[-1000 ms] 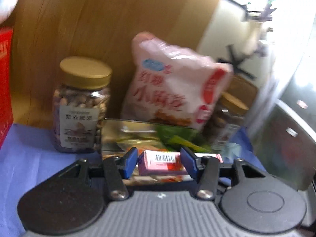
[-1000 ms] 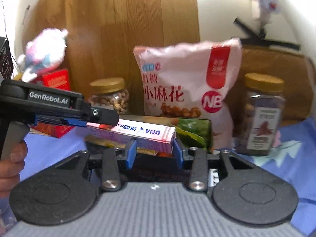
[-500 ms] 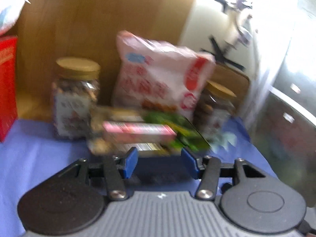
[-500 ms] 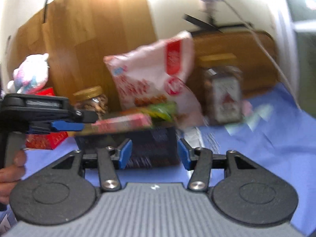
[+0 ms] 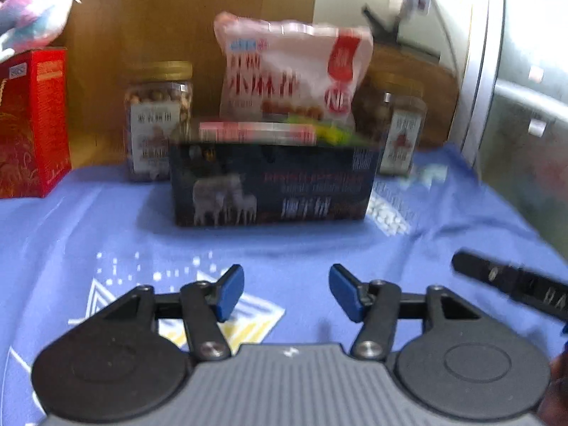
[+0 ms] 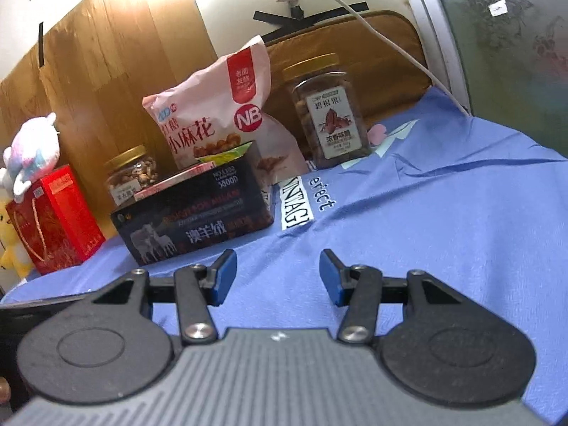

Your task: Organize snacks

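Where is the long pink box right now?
The pink box lies on top of the snacks in the dark box, in front of the big pink bag, left of middle in the right wrist view.

Plush toy (image 6: 30, 149) atop red gift box (image 6: 53, 218), on blue cloth (image 6: 443, 220)

left wrist: low, faces dark box (image 5: 271, 184) | right wrist: tilted (rolled), shares it (image 6: 193, 213)

Pink bag (image 6: 216, 117) reads "NB"; cloth (image 6: 443, 213) "erect".
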`<state>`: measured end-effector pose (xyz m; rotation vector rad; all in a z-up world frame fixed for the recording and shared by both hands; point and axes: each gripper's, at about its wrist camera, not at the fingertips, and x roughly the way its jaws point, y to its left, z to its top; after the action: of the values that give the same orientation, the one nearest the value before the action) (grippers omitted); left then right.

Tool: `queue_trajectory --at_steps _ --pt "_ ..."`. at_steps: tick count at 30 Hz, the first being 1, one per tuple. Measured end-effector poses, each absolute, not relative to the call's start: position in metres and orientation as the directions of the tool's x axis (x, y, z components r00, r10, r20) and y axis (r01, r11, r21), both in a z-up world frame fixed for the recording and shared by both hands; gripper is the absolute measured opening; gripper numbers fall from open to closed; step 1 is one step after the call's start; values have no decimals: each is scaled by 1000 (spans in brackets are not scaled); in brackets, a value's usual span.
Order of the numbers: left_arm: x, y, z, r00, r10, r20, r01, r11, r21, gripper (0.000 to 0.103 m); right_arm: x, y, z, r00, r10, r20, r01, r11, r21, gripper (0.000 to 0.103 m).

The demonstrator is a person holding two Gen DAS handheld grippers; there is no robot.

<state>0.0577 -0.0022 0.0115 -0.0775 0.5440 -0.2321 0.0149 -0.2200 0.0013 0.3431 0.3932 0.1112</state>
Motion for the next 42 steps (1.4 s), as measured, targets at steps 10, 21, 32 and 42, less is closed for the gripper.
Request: queue_trajectory --at_steps 10,21,32,42 --pt "53 -10 12 849 -200 -489 188 979 -74 61 16 -221 0 906 205 -370 -58 926 372 59" --pt "57 -5 11 844 -165 -510 140 986 -87 65 19 -224 -1 893 246 -378 -80 911 404 59" --pt "65 5 9 826 -152 -543 94 987 -134 72 20 -229 -1 871 342 -352 -154 872 465 59" --pt "60 9 9 849 -67 -524 1 992 -126 74 24 -245 -5 814 485 -320 -222 769 600 65"
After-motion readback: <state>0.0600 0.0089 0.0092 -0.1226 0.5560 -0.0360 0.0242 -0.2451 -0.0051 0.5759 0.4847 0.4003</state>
